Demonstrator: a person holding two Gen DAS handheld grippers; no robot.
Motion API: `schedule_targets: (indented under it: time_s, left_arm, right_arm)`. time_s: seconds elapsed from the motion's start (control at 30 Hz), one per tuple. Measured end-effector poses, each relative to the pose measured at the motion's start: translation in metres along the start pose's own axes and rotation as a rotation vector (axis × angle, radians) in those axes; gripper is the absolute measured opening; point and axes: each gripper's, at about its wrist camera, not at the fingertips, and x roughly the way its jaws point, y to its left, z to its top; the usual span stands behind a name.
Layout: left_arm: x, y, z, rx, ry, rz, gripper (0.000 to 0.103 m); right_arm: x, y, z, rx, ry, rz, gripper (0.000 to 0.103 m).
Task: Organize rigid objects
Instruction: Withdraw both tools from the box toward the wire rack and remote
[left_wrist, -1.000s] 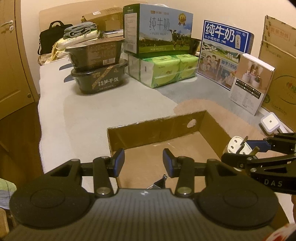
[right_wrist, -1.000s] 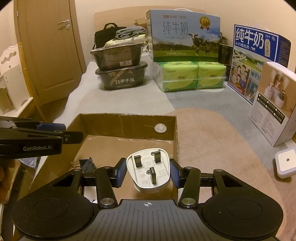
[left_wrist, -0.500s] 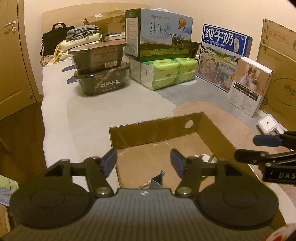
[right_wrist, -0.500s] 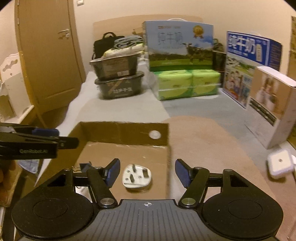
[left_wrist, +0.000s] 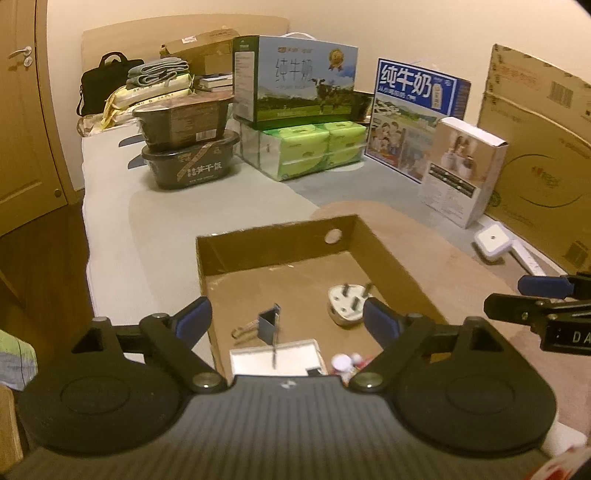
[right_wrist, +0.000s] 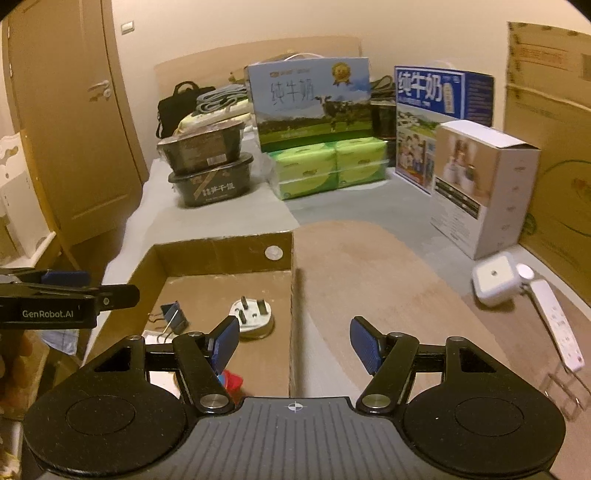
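Note:
A shallow cardboard box (left_wrist: 273, 243) (right_wrist: 221, 251) lies on the grey surface. On its floor lie a white three-pin plug (left_wrist: 345, 304) (right_wrist: 253, 314) with its pins up, a dark binder clip (left_wrist: 267, 325) (right_wrist: 173, 317) and a white card (left_wrist: 275, 356). My left gripper (left_wrist: 288, 321) hovers over the box's near end, its jaws opening with nothing between them. My right gripper (right_wrist: 294, 341) hangs over the box's right wall, its jaws also opening and empty, and the plug lies just beyond its left finger. Each gripper shows at the edge of the other's view (left_wrist: 517, 293) (right_wrist: 99, 286).
A white cube adapter (right_wrist: 495, 280) and a white power strip (right_wrist: 554, 325) lie on the brown mat to the right. Milk cartons (right_wrist: 310, 99), green tissue packs (right_wrist: 328, 166), stacked black food tubs (right_wrist: 210, 173) and a white product box (right_wrist: 480, 184) line the back. A small red item (right_wrist: 231, 380) sits in the box's near corner.
The right gripper let go of the plug, which now lies on the box floor. Both grippers opened wider and drew back and up from the box.

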Motion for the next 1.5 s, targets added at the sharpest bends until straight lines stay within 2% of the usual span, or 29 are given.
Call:
schedule_targets:
  time_s: [0.23,0.67,1.03,1.5]
  left_arm:
    - [-0.032,-0.018,-0.01,0.0,-0.012,-0.015,0.096]
    - [-0.076,-0.049,-0.037,0.003,-0.036,-0.052,0.099]
    - [-0.081,-0.088,-0.045,0.033,-0.04,-0.133,0.099]
    - [-0.071,-0.146,-0.037,0.103,-0.048,-0.208,0.099]
  right_arm:
    - [-0.038,-0.004,-0.015,0.027,-0.016,-0.022,0.07]
    - [-0.096,-0.014,-0.04,0.08,-0.045,-0.054,0.085]
    - [-0.133,-0.048,-0.075,0.172,-0.034,-0.149,0.087]
    - [-0.176,-0.103,-0.098,0.261,-0.058,-0.287,0.087]
